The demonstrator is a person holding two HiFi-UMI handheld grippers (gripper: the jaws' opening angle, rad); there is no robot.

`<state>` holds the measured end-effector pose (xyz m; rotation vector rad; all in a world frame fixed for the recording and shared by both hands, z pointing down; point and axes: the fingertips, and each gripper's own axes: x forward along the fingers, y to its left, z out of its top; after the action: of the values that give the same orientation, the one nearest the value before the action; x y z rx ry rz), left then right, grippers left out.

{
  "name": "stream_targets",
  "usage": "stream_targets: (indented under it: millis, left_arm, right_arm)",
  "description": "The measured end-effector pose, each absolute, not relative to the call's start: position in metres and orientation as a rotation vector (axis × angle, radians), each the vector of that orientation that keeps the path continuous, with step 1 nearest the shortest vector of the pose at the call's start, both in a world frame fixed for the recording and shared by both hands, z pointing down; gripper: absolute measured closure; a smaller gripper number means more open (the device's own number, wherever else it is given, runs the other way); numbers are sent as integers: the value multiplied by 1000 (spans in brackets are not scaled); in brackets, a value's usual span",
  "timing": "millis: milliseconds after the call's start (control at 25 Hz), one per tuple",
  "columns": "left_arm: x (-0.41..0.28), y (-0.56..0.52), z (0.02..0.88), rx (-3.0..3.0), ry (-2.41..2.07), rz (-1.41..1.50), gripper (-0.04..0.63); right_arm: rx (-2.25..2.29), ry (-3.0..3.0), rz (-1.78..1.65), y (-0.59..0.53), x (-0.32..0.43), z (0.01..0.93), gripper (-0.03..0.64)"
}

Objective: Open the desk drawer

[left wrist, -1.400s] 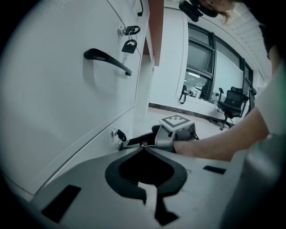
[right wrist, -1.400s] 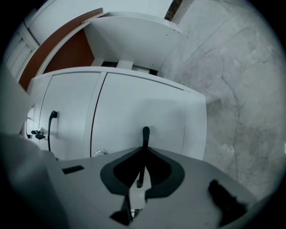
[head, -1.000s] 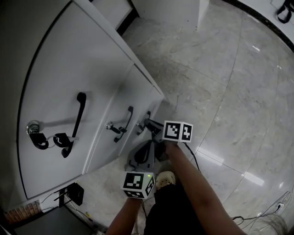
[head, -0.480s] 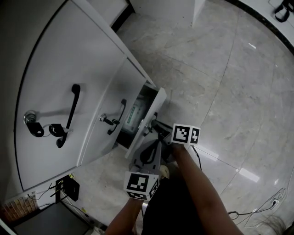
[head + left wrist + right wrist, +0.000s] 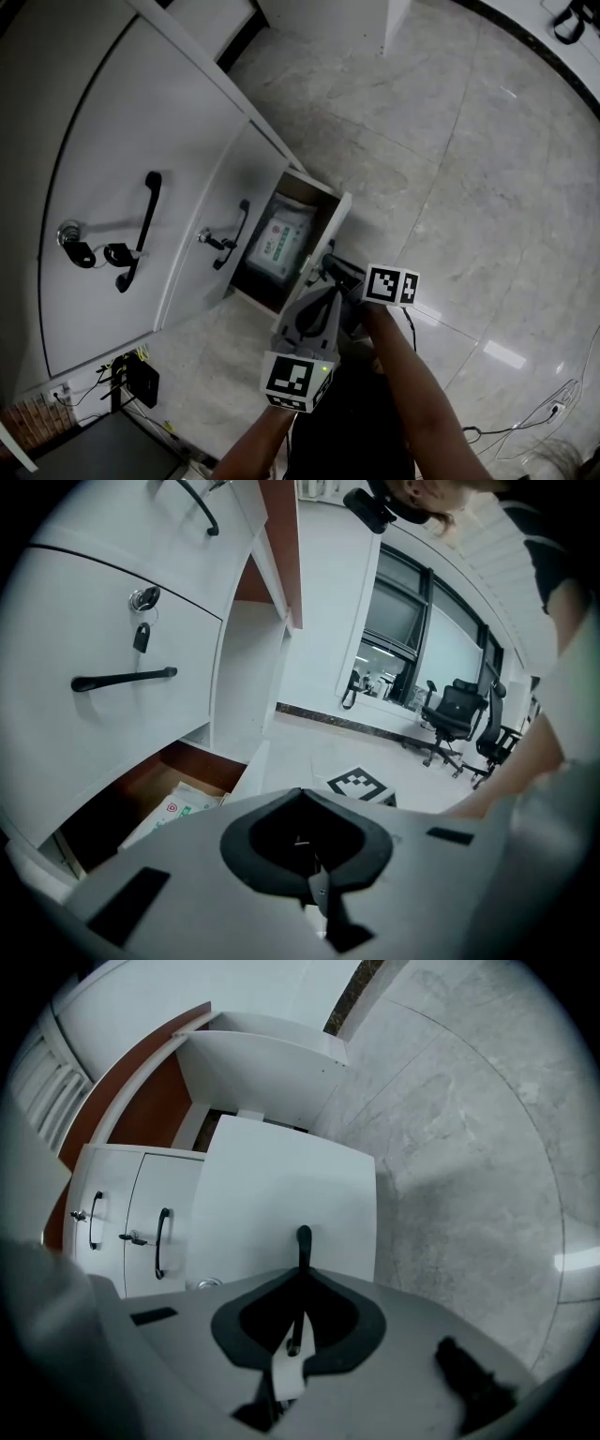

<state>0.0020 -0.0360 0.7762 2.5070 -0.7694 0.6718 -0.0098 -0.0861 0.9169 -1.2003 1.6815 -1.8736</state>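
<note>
Low against the white drawer unit (image 5: 112,141), the bottom drawer (image 5: 328,234) stands pulled partly out over the grey marble floor (image 5: 450,169). Its brown inside is open to the head view. A flat white packet with a green label (image 5: 277,242) lies inside it.

The right tongs (image 5: 330,267) are clenched on the drawer's black handle (image 5: 303,1251). In the right gripper view the handle runs as a thin dark bar up through the closed jaws, against the white drawer front.

The left tongs (image 5: 319,305) hang just beside and below the right ones, clear of the drawer. Their jaws are closed together with nothing between them.

Above the open drawer sit two closed drawers, each with a black bar handle. The middle drawer (image 5: 112,696) has a round lock with a key (image 5: 141,635) hanging from it. The top drawer (image 5: 103,216) also carries keys (image 5: 89,253) at its lock. Black office chairs (image 5: 455,714) stand far off in the left gripper view.
</note>
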Motion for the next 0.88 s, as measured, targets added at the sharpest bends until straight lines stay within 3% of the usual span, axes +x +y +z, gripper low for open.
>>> stream_targets:
  millis: [880]
  left_arm:
    - [-2,-35,777,2541,-730,681,587]
  right_arm:
    - [-1411,1604,-2007,-34,24,966,595]
